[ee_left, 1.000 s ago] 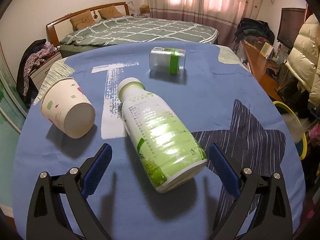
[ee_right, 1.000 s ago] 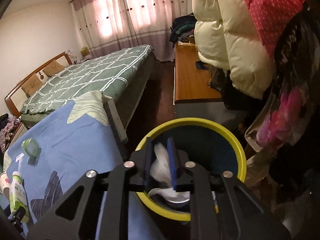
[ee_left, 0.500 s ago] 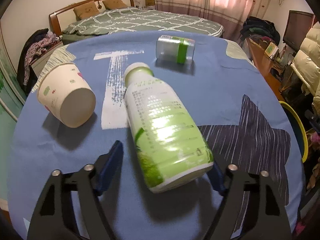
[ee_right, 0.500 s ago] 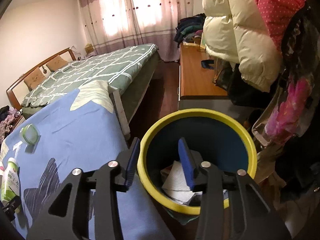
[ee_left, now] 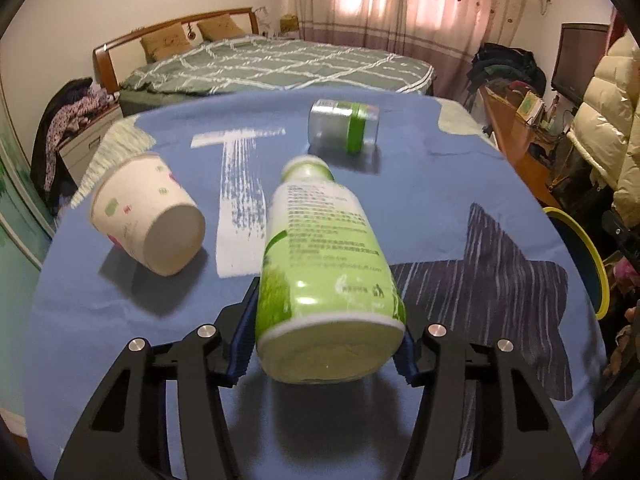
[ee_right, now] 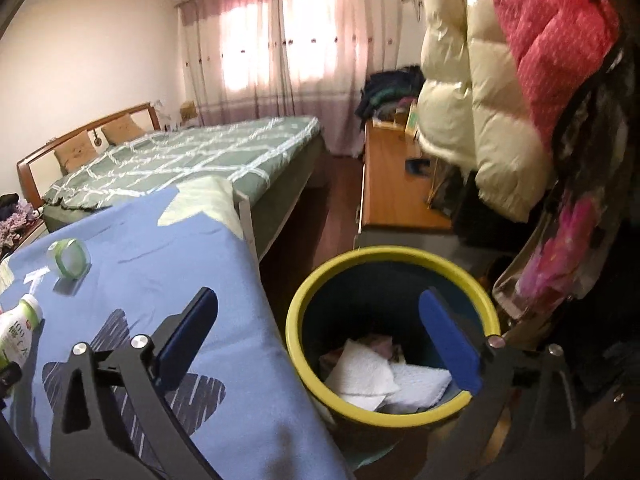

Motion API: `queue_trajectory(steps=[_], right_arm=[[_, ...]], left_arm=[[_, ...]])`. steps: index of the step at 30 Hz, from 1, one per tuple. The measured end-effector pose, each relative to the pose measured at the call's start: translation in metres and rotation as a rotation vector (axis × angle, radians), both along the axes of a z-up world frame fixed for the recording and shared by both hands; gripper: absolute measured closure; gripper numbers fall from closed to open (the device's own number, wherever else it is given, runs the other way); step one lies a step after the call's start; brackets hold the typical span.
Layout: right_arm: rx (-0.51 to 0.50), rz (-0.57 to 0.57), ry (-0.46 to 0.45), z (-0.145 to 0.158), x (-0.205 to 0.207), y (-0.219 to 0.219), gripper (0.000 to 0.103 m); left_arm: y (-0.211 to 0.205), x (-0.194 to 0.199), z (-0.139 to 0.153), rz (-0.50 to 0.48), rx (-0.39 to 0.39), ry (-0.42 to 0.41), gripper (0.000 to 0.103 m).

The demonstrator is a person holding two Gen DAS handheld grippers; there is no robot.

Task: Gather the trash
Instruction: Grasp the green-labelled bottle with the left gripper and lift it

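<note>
A green and white plastic bottle (ee_left: 320, 248) lies on the blue tablecloth (ee_left: 440, 200), cap pointing away from me. My left gripper (ee_left: 326, 332) is closing, and its blue pads press both sides of the bottle's base. A paper cup (ee_left: 148, 220) lies on its side to the left. A clear jar with a green band (ee_left: 344, 128) lies farther back. My right gripper (ee_right: 318, 304) is opening wide above the yellow-rimmed bin (ee_right: 384, 254), with nothing between its fingers. Crumpled white tissue (ee_right: 364, 376) lies inside the bin. The bottle (ee_right: 18, 332) and jar (ee_right: 68, 258) show at the left.
The bin stands on the floor just off the table's right edge (ee_right: 256, 280). Puffy coats (ee_right: 500, 100) hang close above and right of it. A wooden desk (ee_right: 392, 184) and a green bed (ee_left: 280, 64) lie beyond.
The left jaws closed in from wide apart onto the bottle's base. The right jaws let the white tissue fall into the bin and spread wide, and the gripper shifted sideways.
</note>
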State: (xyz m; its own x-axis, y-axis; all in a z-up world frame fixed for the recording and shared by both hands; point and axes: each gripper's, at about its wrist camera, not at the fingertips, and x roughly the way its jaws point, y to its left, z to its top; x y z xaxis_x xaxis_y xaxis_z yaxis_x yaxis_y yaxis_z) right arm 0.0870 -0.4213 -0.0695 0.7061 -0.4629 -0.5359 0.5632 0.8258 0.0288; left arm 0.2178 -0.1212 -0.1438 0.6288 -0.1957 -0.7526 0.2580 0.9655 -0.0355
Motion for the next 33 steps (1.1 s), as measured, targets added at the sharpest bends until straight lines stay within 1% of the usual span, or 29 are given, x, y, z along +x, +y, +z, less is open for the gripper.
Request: queue_trajectory(steps=[3,6,9,17,22,27,33], right_arm=[[0.018,0.002,0.011,-0.002,0.001,-0.002,0.007],[0.063,0.026,0.029,-0.006,0.003,-0.005,0.007],[0.066,0.023,0.011,-0.005,-0.001,-0.005,0.007],[0.1,0.025,-0.02,-0.005,-0.006,-0.01,0.007],[0.104,0.036,-0.065,-0.001,-0.013,-0.011,0.007],[0.137,0.054,-0.06,-0.003,-0.019,-0.016,0.007],[0.137,0.056,-0.047,-0.003,-0.033,-0.021,0.007]], left_arm=[[-0.004,-0.006,0.014,-0.027,0.019,-0.045,0.05],[-0.007,-0.008,0.023,-0.043,0.014,-0.062,0.05],[-0.009,-0.01,0.029,-0.045,0.014,-0.09,0.051],[-0.009,-0.004,0.042,-0.035,0.007,-0.134,0.052],[-0.013,-0.001,0.052,-0.04,0.006,-0.162,0.052],[-0.021,-0.001,0.061,-0.062,0.008,-0.182,0.052],[-0.036,0.0,0.07,-0.095,0.0,-0.196,0.052]])
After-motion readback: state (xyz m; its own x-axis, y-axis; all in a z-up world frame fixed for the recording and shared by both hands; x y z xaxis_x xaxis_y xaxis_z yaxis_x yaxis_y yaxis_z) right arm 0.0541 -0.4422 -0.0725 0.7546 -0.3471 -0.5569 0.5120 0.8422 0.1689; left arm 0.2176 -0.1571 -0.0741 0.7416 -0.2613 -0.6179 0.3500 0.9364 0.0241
